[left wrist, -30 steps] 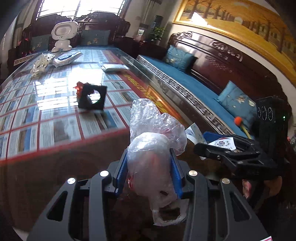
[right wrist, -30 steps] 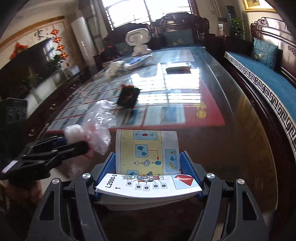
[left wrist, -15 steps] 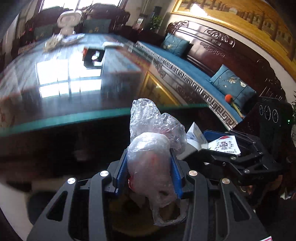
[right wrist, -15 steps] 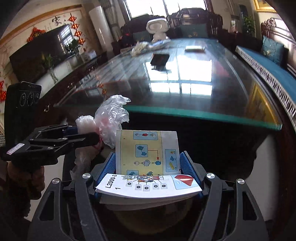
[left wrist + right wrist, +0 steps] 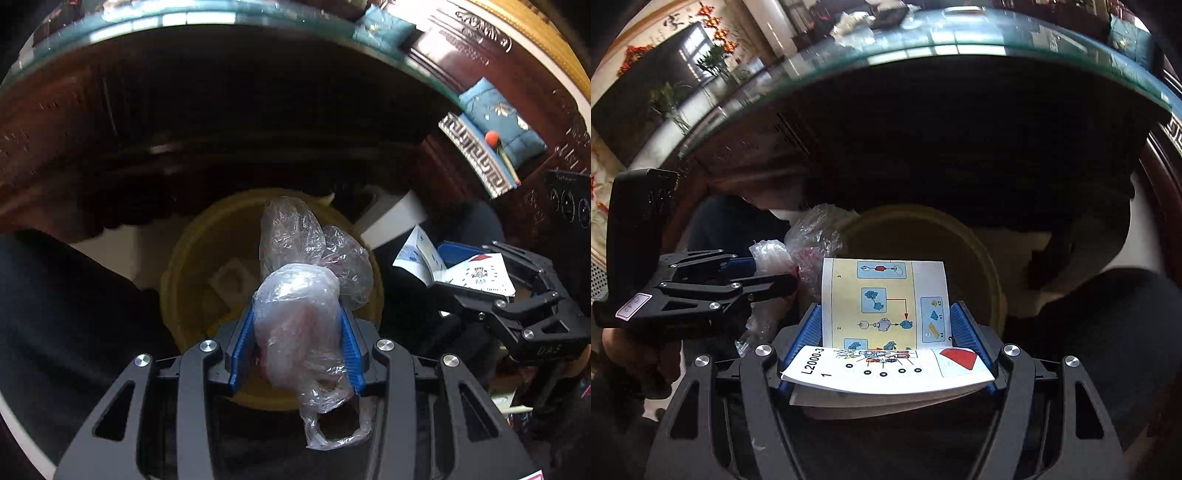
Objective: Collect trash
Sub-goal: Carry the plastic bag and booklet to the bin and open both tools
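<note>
My left gripper [image 5: 297,314] is shut on a crumpled clear plastic bag [image 5: 299,295] and holds it above a round yellow trash bin [image 5: 192,266] on the floor below the table edge. My right gripper [image 5: 886,314] is shut on a folded instruction leaflet [image 5: 882,306] printed with blue and yellow diagrams, also over the bin [image 5: 982,266]. The right gripper with the leaflet [image 5: 476,273] shows at the right of the left wrist view. The left gripper with the bag [image 5: 798,243] shows at the left of the right wrist view.
The glass-topped dark wood table edge [image 5: 221,16] arcs above both grippers, its dark underside behind the bin. A carved wooden sofa with blue cushions [image 5: 495,114] stands at the right. A white scrap [image 5: 231,277] lies inside the bin. Plants and a dark screen [image 5: 665,85] stand at left.
Both grippers have dropped from above the tabletop to below its edge and tilted down. The yellow bin has come into view under the bag and the leaflet.
</note>
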Demonstrator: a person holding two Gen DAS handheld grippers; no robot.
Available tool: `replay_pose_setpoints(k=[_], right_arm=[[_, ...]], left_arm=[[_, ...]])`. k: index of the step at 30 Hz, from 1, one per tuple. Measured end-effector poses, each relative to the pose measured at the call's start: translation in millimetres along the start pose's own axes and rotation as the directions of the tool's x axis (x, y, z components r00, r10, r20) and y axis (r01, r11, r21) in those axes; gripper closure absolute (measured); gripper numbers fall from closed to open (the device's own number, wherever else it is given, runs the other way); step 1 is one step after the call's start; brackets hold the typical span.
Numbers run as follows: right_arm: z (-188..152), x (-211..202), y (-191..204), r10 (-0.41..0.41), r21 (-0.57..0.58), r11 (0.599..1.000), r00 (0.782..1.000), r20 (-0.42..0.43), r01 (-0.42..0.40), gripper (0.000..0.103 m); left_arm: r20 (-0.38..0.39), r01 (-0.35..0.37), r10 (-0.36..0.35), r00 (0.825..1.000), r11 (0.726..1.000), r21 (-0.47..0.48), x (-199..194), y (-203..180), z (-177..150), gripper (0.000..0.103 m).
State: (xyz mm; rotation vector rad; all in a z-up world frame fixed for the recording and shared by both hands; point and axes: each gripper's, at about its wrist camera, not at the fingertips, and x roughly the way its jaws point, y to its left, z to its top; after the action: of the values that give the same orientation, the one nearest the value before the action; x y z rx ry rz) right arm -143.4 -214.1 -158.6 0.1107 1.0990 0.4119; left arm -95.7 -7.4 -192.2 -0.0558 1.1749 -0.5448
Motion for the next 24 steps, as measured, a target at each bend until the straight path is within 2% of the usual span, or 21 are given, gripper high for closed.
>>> replay_pose_setpoints(k=[2, 3, 4, 6, 14, 24], right_arm=[[-7, 7, -2, -0.004, 0.007, 1.0, 1.0, -0.015, 0.004, 0.035], [-9, 12, -4, -0.007, 0.011, 1.0, 1.0, -0.027, 0.007, 0.035], [-11, 16, -5, -0.012, 0.015, 1.0, 0.999, -0.035, 0.012, 0.034], [-12, 22, -7, -0.013, 0.021, 1.0, 0.999, -0.048, 0.014, 0.035], [-17, 38, -14, -0.012, 0.053, 0.998, 0.997, -0.077, 0.016, 0.035], [-12, 51, -15, -0.043, 0.027, 0.999, 0.995, -0.095, 0.046, 0.035]], left_arm=[[-0.043, 0.019, -0.019, 0.999, 1.0, 0.005, 16, 1, -5, 0.059], [-0.051, 0.015, -0.015, 0.999, 1.0, 0.006, 21, 2, -7, 0.054], [-0.055, 0.008, -0.008, 0.998, 1.0, 0.007, 26, 3, -8, 0.041], [-0.07, 0.001, 0.0, 0.998, 1.0, 0.013, 38, 6, -10, 0.034], [-0.098, -0.007, 0.008, 0.995, 1.0, 0.012, 59, 12, -8, 0.031], [-0.086, -0.02, 0.021, 0.996, 1.0, 0.016, 51, 18, -8, 0.025]])
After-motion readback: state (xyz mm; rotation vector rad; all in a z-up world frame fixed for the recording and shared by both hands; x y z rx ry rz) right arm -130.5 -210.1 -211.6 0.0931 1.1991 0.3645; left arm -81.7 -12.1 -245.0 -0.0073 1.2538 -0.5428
